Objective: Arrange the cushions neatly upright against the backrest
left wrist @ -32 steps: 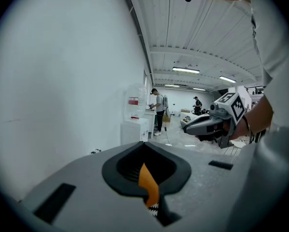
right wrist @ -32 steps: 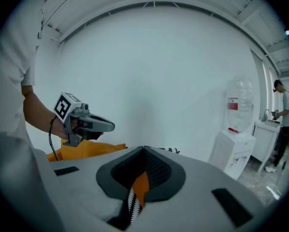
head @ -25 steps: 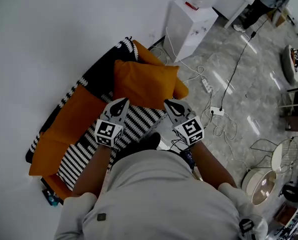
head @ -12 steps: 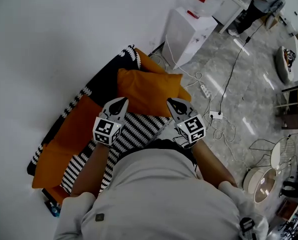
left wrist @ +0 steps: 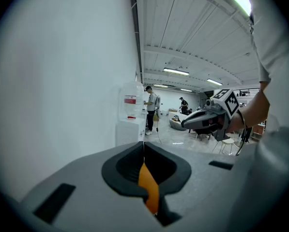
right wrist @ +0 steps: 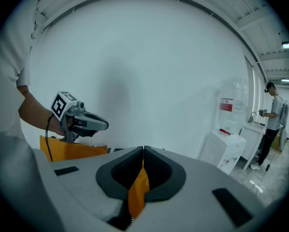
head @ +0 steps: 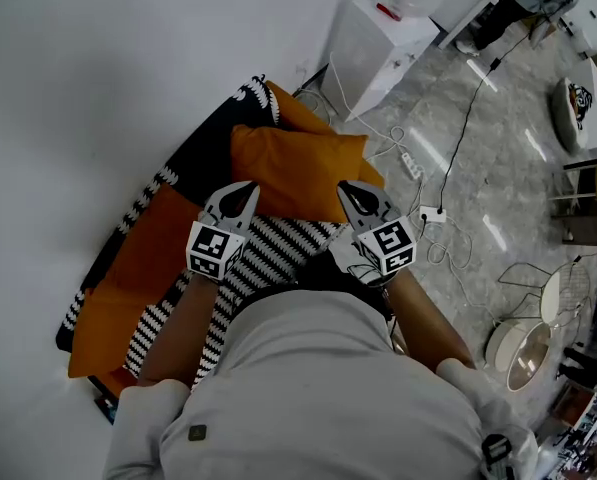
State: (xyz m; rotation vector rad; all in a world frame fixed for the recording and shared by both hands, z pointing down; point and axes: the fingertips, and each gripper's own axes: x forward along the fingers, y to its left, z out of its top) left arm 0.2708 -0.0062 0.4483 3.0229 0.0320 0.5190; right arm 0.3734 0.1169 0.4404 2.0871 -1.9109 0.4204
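Both grippers hold one orange cushion [head: 296, 170] over the black-and-white striped sofa [head: 278, 248]. My left gripper [head: 242, 194] is shut on its near left corner, my right gripper [head: 350, 192] on its near right corner. In the left gripper view a fold of orange fabric [left wrist: 149, 190] is pinched between the closed jaws of the left gripper [left wrist: 143, 146], and the right gripper [left wrist: 187, 123] shows beyond. The right gripper view shows the same: orange fabric [right wrist: 137, 192] in the right gripper [right wrist: 143, 151], with the left gripper [right wrist: 104, 125] opposite. A second orange cushion [head: 143, 263] leans on the dark backrest [head: 200, 148] at the left.
More orange fabric [head: 300, 108] sits at the sofa's far end, behind the held cushion. A white water dispenser [head: 373, 53] stands past it by the wall. A power strip and cables [head: 428, 218] lie on the grey floor at the right. People stand far off in the hall.
Both grippers stay shut on the cushion's corners. The cushion has shifted only slightly, and the right gripper has drifted a little to the right.
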